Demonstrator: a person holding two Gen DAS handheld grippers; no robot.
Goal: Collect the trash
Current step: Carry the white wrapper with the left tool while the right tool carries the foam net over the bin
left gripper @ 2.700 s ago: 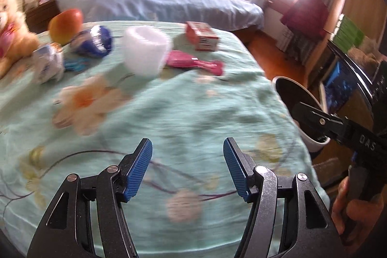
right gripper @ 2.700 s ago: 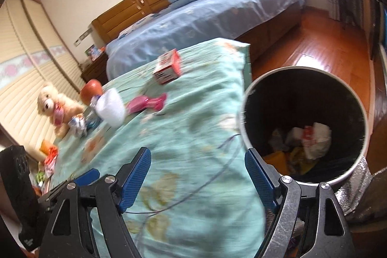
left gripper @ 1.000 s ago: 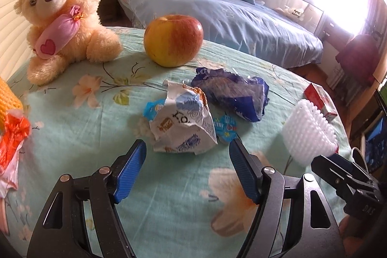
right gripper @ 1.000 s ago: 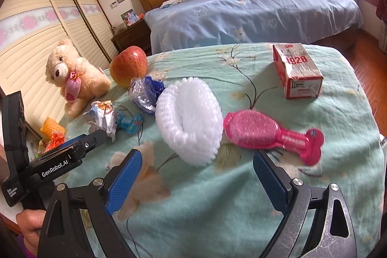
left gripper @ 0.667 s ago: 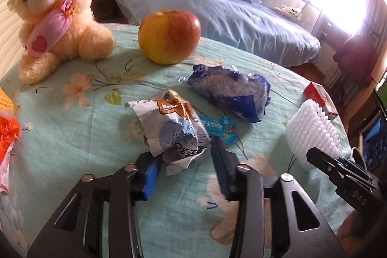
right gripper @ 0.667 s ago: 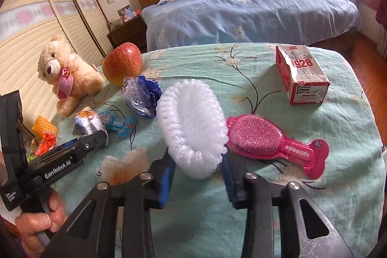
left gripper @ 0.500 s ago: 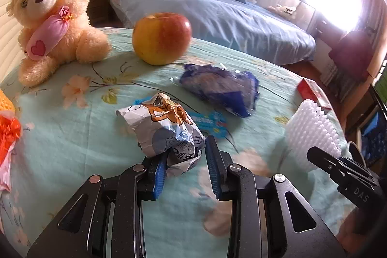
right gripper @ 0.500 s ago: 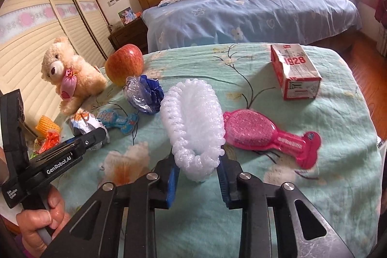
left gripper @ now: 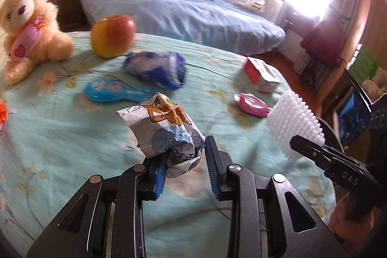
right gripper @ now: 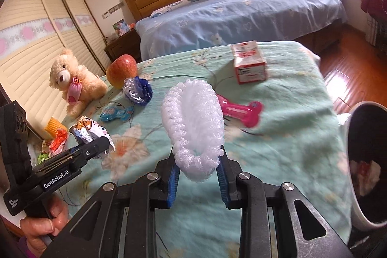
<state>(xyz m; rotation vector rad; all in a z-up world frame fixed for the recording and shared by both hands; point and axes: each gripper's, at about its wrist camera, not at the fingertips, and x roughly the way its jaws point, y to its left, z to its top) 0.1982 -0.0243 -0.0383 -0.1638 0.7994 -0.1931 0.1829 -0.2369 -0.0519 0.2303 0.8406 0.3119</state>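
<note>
The left gripper [left gripper: 185,169] has just closed its jaws and clamps a crumpled snack wrapper [left gripper: 164,129], lifted off the floral tablecloth [left gripper: 60,137]. The right gripper [right gripper: 197,175] has likewise just closed and pinches a white foam fruit net [right gripper: 193,122]. Around them lie a blue wrapper [left gripper: 154,67], an apple [left gripper: 112,35] and a pink brush [right gripper: 239,110]; the trash bin [right gripper: 355,185] stands beside the table's right edge.

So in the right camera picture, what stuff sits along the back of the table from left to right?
Teddy bear → apple → crumpled blue wrapper → red and white box.
</note>
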